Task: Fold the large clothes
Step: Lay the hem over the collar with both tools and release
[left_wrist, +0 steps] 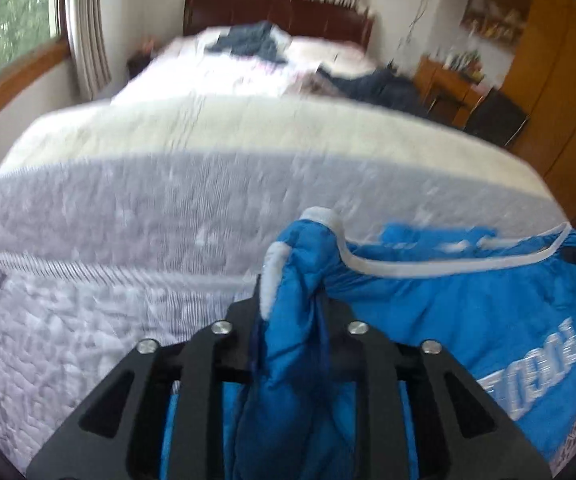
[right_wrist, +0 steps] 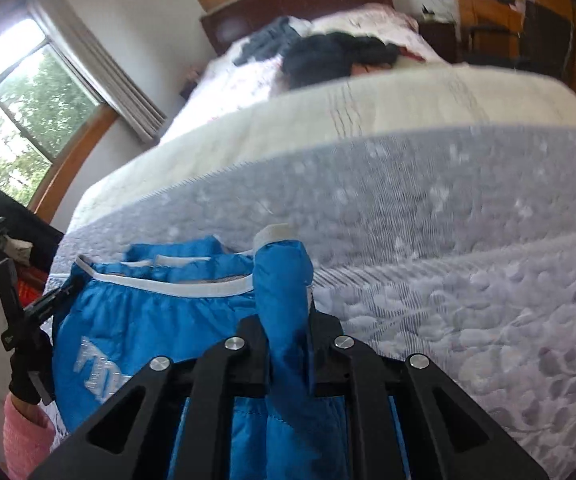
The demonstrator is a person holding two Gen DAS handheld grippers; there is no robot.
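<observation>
A bright blue padded jacket (left_wrist: 447, 312) with white trim and white lettering hangs stretched between my two grippers, at the near end of the bed. My left gripper (left_wrist: 288, 304) is shut on a bunched blue edge with a white fleece tip. In the right wrist view the same jacket (right_wrist: 160, 328) spreads to the left, and my right gripper (right_wrist: 288, 320) is shut on its other bunched edge. The left gripper and a pink sleeve (right_wrist: 24, 436) show at the far left of that view.
The bed (left_wrist: 192, 216) is covered by a grey patterned quilt and a cream blanket (right_wrist: 367, 120). Dark clothes (left_wrist: 252, 42) (right_wrist: 335, 56) lie piled near the headboard. Windows with curtains are on the left; a wooden desk (left_wrist: 443, 80) and wardrobe stand on the right.
</observation>
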